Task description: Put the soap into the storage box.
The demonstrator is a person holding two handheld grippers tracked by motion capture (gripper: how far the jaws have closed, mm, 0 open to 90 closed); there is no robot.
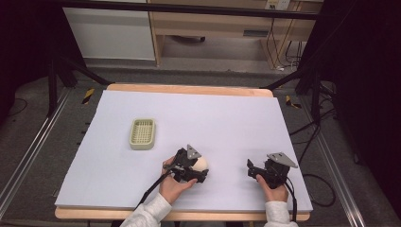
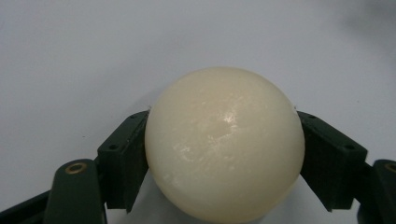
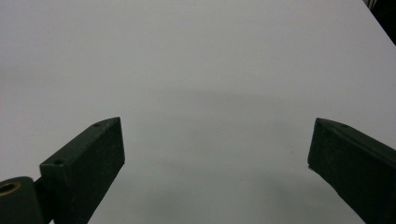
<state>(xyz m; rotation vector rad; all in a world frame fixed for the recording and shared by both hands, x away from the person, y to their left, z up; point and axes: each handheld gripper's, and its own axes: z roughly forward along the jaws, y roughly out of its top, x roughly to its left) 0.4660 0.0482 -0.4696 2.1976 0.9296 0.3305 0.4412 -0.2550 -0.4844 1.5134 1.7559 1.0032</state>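
Left hand-held gripper (image 2: pixel 224 154) clamps cream ball (image 2: pixel 225 142); right hand-held gripper (image 3: pixel 217 158) gapes wide; green basket (image 1: pixel 142 134) empty.

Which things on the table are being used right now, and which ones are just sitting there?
In use:
- cream ball, clamped between the jaws of the left gripper
- green basket, the likely place for the ball

Just lying about or idle:
- right gripper, open and holding nothing
- lavender table cover
- wooden cabinet behind the table

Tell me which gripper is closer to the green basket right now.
Left. The left gripper, shut on the cream ball, sits just right of and nearer the person than the green basket. The right gripper, open, is much farther right.
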